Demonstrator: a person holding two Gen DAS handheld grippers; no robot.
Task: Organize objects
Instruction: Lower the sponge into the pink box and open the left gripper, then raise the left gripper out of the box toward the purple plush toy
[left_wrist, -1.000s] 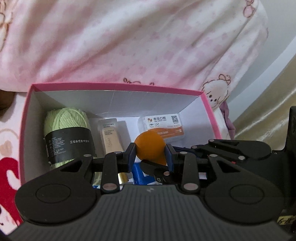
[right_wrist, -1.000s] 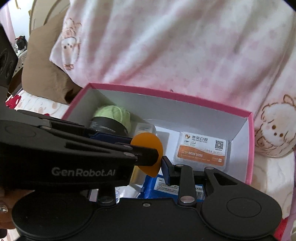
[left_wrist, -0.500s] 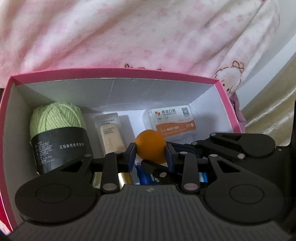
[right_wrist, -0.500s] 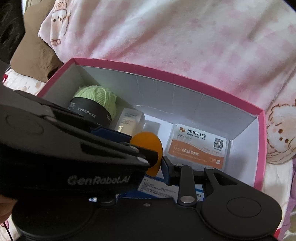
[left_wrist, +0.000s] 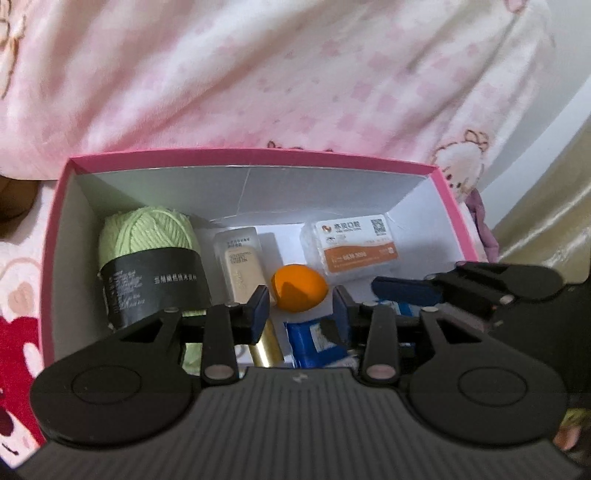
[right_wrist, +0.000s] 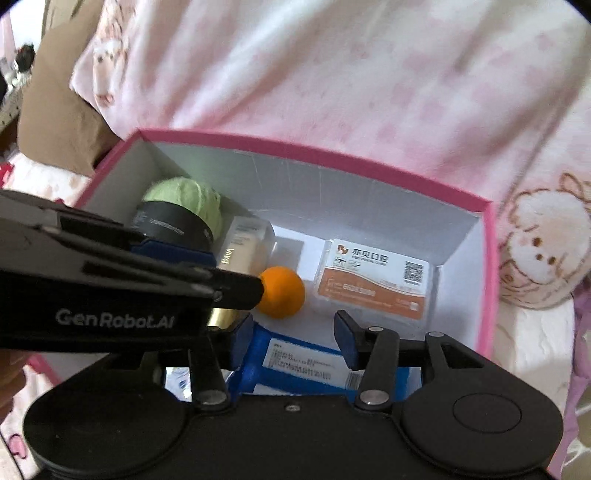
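Observation:
An orange egg-shaped sponge (left_wrist: 298, 287) lies loose on the floor of the pink box (left_wrist: 258, 157), also in the right wrist view (right_wrist: 282, 292). My left gripper (left_wrist: 299, 310) is open just behind it, its jaws apart and clear of it. My right gripper (right_wrist: 293, 339) is open and empty above a blue packet (right_wrist: 295, 363). The box (right_wrist: 369, 166) also holds green yarn (left_wrist: 147, 236), a beige tube (left_wrist: 242, 266) and an orange-and-white card case (left_wrist: 351, 243).
A pink patterned quilt (left_wrist: 295, 74) rises behind the box. A brown cushion (right_wrist: 55, 110) lies at the left. A gold cap (left_wrist: 267, 347) shows under the left gripper. The left gripper's arm (right_wrist: 110, 288) crosses the right wrist view.
My left gripper has opened and let go of the orange sponge, which now rests on the box floor. Both grippers have pulled back slightly from the box.

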